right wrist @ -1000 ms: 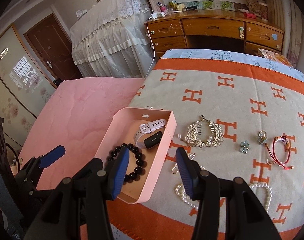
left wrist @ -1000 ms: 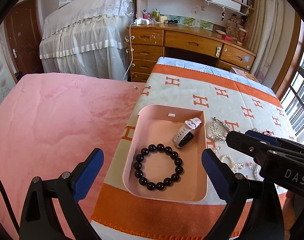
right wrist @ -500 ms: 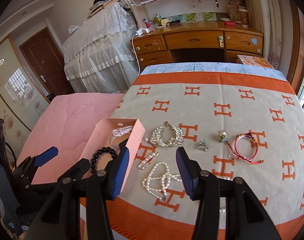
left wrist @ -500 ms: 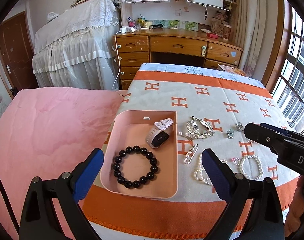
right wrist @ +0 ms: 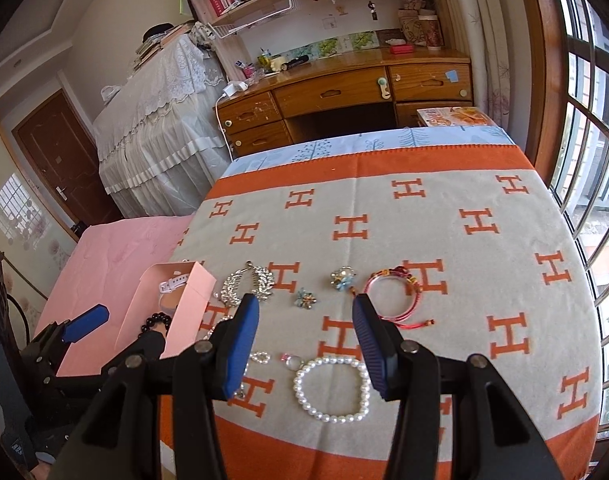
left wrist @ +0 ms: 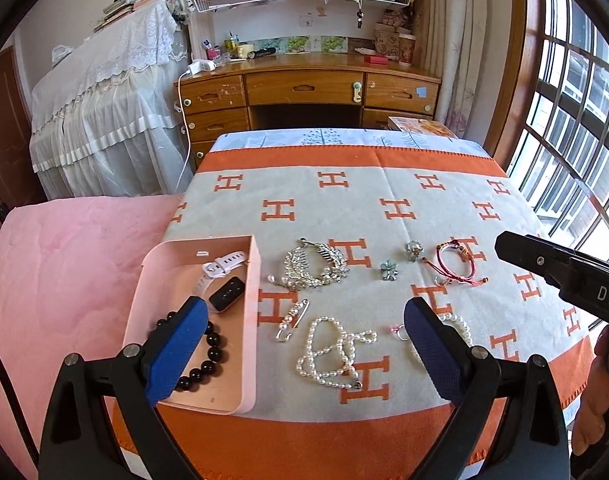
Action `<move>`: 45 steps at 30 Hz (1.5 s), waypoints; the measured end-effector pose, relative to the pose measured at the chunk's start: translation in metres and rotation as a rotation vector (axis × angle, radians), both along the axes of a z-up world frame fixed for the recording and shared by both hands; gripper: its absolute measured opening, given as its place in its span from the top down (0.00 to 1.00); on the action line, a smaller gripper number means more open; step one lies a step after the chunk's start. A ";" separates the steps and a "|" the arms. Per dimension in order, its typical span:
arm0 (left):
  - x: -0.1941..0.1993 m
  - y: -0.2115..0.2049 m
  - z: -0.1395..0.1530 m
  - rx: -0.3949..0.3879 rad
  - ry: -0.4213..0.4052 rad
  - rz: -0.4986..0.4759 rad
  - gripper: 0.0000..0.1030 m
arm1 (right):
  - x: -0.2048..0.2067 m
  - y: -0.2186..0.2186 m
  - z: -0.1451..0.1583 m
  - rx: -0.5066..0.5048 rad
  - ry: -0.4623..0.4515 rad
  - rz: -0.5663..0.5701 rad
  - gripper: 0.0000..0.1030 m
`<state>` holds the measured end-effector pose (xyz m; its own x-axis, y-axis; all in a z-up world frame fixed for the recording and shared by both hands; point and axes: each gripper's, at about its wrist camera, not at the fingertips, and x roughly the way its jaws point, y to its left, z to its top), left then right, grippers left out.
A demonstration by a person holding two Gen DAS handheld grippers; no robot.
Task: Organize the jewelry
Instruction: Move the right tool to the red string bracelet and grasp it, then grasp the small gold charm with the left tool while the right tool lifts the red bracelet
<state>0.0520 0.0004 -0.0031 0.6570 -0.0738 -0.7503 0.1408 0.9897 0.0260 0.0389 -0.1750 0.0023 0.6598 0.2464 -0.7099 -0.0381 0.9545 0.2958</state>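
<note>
Left wrist view: the left gripper (left wrist: 304, 350) stood wide open and held nothing. Just under it, in the lower middle, lay the pearl necklace (left wrist: 331, 352), a loose string of small smooth beads. It would be light and floppy, and it would probably slide, so a pinch where the loops cross seemed safest. At lower left the pink tray (left wrist: 248, 344), thin and matte, already held a black bead bracelet (left wrist: 208, 354) and a white watch (left wrist: 223, 276). The silver leaf comb (left wrist: 316, 266), stiff and spiky, lay in the middle on the woven blanket (left wrist: 404, 184).

Right wrist view: the right gripper (right wrist: 306, 344) was partly open, with nothing between its blue ribbed pads. The pearl bracelet (right wrist: 331, 390), a round ring of glossy beads, lay just below it at the bottom centre; it looked light, and one side of the ring would suit a grip. The red cord bracelet (right wrist: 396, 298), soft and thin, was at centre right. The flower brooch (right wrist: 304, 299), small and hard, could slip easily.
</note>
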 end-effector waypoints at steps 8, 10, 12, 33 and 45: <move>0.017 -0.023 -0.006 -0.020 0.046 -0.043 0.05 | 0.003 -0.045 -0.016 0.000 0.071 -0.085 0.52; 0.023 -0.023 -0.008 -0.054 0.069 -0.051 0.05 | 0.003 -0.053 -0.021 0.000 0.086 -0.095 0.52; 0.030 -0.022 -0.009 -0.103 0.097 -0.059 0.05 | 0.005 -0.059 -0.027 -0.007 0.102 -0.101 0.52; 0.131 -0.081 -0.033 -0.090 0.276 -0.163 0.10 | 0.096 -0.047 -0.096 -0.200 0.358 0.044 0.78; 0.148 -0.110 -0.072 -0.107 0.420 -0.172 0.31 | 0.085 -0.074 -0.099 -0.145 0.337 -0.016 0.91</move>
<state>0.1998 -0.1095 -0.0755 0.2690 -0.2465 -0.9311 0.2800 0.9450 -0.1692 0.1234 -0.2491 -0.0968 0.3854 0.1186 -0.9151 0.0534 0.9872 0.1505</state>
